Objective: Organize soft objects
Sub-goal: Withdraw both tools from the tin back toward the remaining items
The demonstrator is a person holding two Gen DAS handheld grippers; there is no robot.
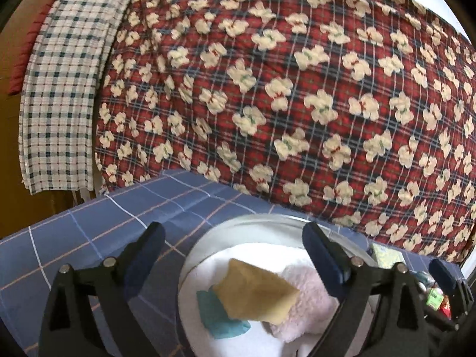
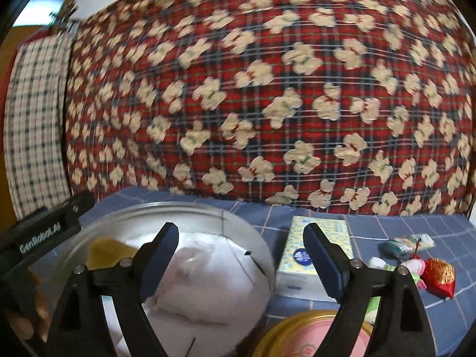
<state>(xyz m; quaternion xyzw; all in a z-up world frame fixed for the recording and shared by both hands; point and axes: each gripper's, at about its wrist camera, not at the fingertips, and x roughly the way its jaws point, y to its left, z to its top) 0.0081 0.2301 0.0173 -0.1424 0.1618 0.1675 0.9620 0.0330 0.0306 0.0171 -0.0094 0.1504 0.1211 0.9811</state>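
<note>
A round metal tin (image 1: 264, 216) stands on the blue checked sheet (image 1: 89, 238). Inside it lie a white towel (image 1: 253, 253), a yellow cloth (image 1: 255, 291), a teal cloth (image 1: 214, 312) and a pink fluffy cloth (image 1: 309, 297). My left gripper (image 1: 232, 227) hangs open over the tin with nothing between its fingers. In the right wrist view the same tin (image 2: 178, 205) shows a white fluffy cloth (image 2: 202, 282) and the yellow cloth (image 2: 104, 253). My right gripper (image 2: 240, 227) is open and empty above the tin's right side.
A big red plaid quilt with cream bears (image 1: 267, 89) rises behind the tin, with a checked cloth (image 1: 65, 89) at its left. Right of the tin are a tissue box (image 2: 300, 255), small packets (image 2: 407, 244) and a red pouch (image 2: 440, 276). A gold-rimmed pink lid (image 2: 300, 339) lies nearest.
</note>
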